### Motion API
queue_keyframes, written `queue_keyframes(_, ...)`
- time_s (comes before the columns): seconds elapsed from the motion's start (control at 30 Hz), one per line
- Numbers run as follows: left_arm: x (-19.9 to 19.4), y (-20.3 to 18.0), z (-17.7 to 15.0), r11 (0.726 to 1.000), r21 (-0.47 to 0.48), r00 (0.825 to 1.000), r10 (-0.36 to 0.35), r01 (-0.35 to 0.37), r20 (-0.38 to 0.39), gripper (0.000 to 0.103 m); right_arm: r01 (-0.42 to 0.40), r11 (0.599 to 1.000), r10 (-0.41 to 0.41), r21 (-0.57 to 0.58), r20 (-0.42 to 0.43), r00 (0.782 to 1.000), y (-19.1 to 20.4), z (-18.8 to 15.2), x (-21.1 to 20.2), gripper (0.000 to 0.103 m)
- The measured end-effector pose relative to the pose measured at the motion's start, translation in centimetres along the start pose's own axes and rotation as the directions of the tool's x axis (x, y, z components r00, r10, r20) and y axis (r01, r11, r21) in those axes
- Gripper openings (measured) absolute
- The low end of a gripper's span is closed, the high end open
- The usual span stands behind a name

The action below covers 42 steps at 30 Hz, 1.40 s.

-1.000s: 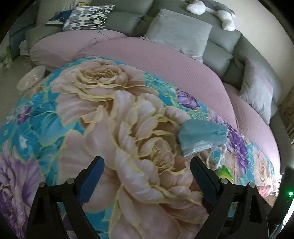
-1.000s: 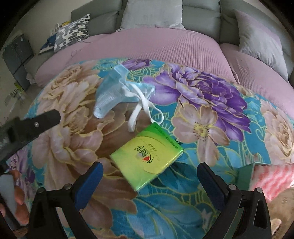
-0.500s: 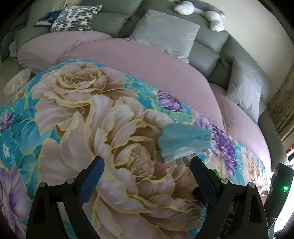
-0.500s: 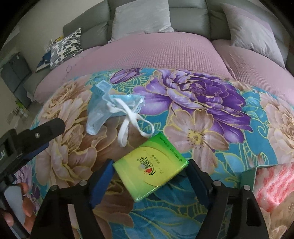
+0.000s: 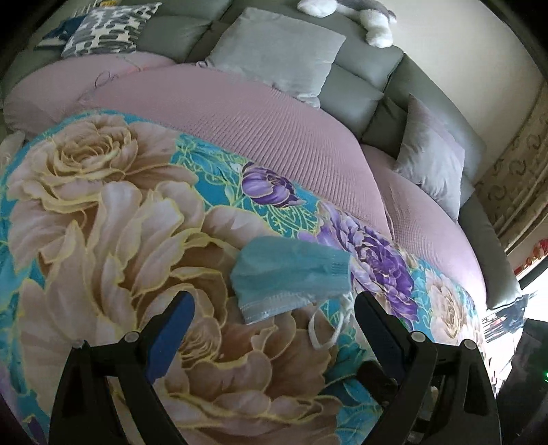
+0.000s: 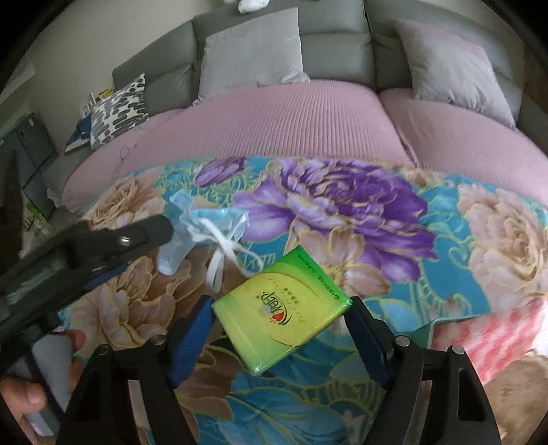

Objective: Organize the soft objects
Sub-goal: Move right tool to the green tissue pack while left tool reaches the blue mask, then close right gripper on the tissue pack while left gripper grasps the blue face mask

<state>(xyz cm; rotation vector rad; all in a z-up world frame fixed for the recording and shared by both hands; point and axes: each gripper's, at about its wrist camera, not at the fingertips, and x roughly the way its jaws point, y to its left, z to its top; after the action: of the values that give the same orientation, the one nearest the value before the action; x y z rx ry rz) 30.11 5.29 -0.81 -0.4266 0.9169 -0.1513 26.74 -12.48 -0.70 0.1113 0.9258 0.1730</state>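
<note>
On the floral blanket (image 6: 394,246) near the front, the green tissue pack (image 6: 282,309) sits between the right gripper (image 6: 279,328) jaws, which appear to press its two ends, though contact on the right side is hard to confirm. Left of it and farther back, the blue face mask (image 5: 291,274) lies flat, just beyond the left gripper (image 5: 274,308), whose jaws stand wide apart.

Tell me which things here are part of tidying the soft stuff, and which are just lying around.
Part of the job:
- tissue pack, between the right gripper fingers
- face mask, ahead of the open left gripper
- pink towel, at the right edge

Just lying about:
- floral blanket
- grey cushions
- patterned pillow
- stuffed toy
</note>
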Motion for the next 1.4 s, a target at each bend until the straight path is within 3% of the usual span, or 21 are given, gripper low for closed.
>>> queue_keyframes(0.3,3.1,-0.2,0.4,0.999,0.020,0.998,0.048,-0.048,-0.027,0.091,-0.010,1.000,0.010,0.017,0.043,0.999,-0.6,0.1,-1.5,0.080)
queue_keyframes(0.4,3.2,-0.3,0.6,0.997,0.041,0.998,0.066,-0.065,-0.017,0.070,-0.011,1.000,0.010,0.026,0.041,0.999,-1.0,0.0,-1.6,0.080)
queue_keyframes(0.47,3.4,-0.3,0.7,0.996,0.052,0.997,0.072,-0.071,-0.020,0.048,-0.013,0.999,0.011,0.040,0.036,0.999,-1.4,0.0,-1.5,0.080)
queue_keyframes(0.53,3.6,-0.2,0.7,0.995,0.057,0.997,0.080,-0.079,-0.018,0.037,-0.021,0.998,0.020,0.055,0.030,0.999,-1.7,-0.1,-1.4,0.080)
queue_keyframes(0.63,3.7,0.0,0.7,0.994,0.068,0.996,0.086,-0.085,-0.004,0.008,-0.019,0.998,0.018,0.062,0.025,1.000,-1.9,-0.2,-1.3,0.080)
queue_keyframes(0.73,3.6,0.3,0.6,0.995,0.060,0.997,0.082,-0.082,0.003,0.003,-0.025,0.997,0.024,0.067,0.022,0.999,-2.0,-0.3,-1.3,0.080)
queue_keyframes(1.2,1.0,-0.6,-0.9,0.988,0.138,0.997,0.061,-0.067,0.050,0.003,-0.040,0.996,0.039,0.077,0.023,0.999,-2.2,-0.5,-2.0,0.080)
queue_keyframes(1.23,1.0,-0.6,-0.8,0.988,0.139,0.997,0.062,-0.068,0.047,0.008,-0.040,0.996,0.038,0.078,0.024,0.999,-2.3,-0.4,-2.1,0.080)
queue_keyframes(1.3,0.7,-0.9,-0.7,0.986,0.153,0.997,0.061,-0.069,0.055,0.027,-0.040,0.996,0.038,0.078,0.029,0.999,-2.4,-0.3,-2.4,0.080)
queue_keyframes(1.33,0.6,-1.1,-0.7,0.983,0.165,0.996,0.066,-0.075,0.059,0.042,-0.038,0.996,0.035,0.078,0.031,0.999,-2.5,-0.2,-2.5,0.080)
queue_keyframes(1.4,0.1,-1.6,-0.6,0.975,0.196,0.993,0.087,-0.102,0.082,0.048,-0.031,0.996,0.028,0.081,0.037,0.999,-2.7,0.0,-2.9,0.080)
